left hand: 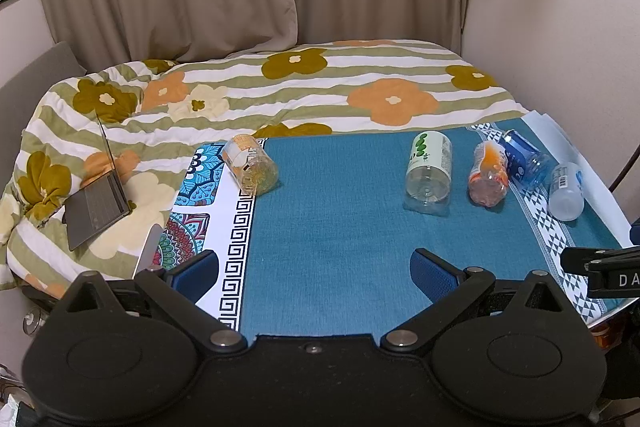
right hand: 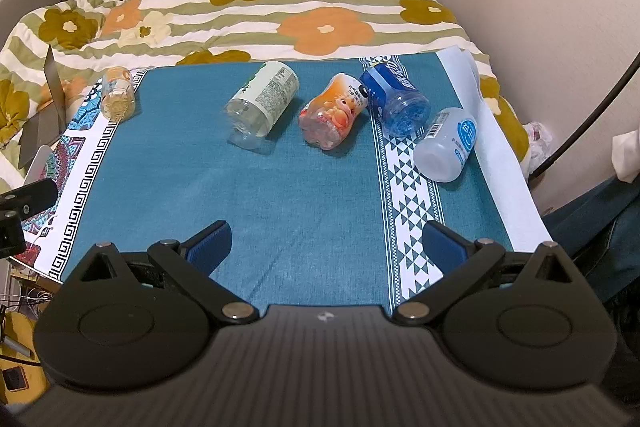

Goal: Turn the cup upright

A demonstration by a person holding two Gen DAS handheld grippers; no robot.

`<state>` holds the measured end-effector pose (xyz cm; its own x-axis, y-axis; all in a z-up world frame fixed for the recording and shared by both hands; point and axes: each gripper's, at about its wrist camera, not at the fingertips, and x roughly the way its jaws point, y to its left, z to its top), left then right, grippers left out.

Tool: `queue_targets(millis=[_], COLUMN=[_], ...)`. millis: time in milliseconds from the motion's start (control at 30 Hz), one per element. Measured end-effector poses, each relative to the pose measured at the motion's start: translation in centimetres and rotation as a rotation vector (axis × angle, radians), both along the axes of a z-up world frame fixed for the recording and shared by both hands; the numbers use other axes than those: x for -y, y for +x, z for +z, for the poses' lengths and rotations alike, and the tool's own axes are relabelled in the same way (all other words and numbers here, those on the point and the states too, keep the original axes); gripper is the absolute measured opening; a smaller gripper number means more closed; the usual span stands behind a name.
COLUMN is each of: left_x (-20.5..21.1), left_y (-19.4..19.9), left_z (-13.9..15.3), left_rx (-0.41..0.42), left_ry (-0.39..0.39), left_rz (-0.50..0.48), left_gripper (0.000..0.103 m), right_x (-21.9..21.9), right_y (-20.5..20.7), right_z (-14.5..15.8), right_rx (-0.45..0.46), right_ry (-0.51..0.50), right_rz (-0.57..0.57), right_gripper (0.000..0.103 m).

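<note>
We see five cut-bottle cups lying on their sides along the upper part of the frame on the table (right hand: 280,211), left to right: yellow cup (right hand: 117,92), green-label cup (right hand: 262,105), orange cup (right hand: 334,111), blue cup (right hand: 394,99), white cup (right hand: 446,145), their long axes running toward us, bases nearest. Our left gripper (left hand: 315,269) and right gripper (right hand: 326,243) hover with jaws spread, holding nothing.

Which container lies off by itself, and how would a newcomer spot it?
Start at the teal tablecloth and go to its left edge with the black-and-white key border. The yellow-tinted cup lies there on its side, alone, while the other four containers cluster at the right.
</note>
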<state>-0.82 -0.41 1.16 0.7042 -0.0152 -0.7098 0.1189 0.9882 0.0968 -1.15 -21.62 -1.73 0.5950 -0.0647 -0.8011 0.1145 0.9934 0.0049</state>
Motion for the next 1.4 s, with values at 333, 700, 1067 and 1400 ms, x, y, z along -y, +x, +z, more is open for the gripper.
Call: queue_targets(millis=[333,700,1067,1400], left_x=[0.2,0.6,0.7,1.1], left_y=[-0.3,-0.4,-0.5,-0.8], left_z=[0.3,0.4,0.6,0.7], left_rx=[0.004,0.007,0.006,-0.001], left_ry=[0.003,0.004,0.004,0.003], left_rz=[-0.006,-0.007,-0.004,0.021], left_gripper=[0.103,0.103,0.103,0.103], right_x=[0.0,0.0,-0.1,0.3], right_y=[0.0,-0.1,0.1,0.2], right_z=[0.0,0.0,0.5,0.3], right_rx=[0.002,0.004,0.005,-0.002], right_ry=[-0.001,-0.002,0.001,0.010], right_rz=[0.001,0.004,0.011,0.024], right_gripper=[0.103,0.103,0.103,0.103])
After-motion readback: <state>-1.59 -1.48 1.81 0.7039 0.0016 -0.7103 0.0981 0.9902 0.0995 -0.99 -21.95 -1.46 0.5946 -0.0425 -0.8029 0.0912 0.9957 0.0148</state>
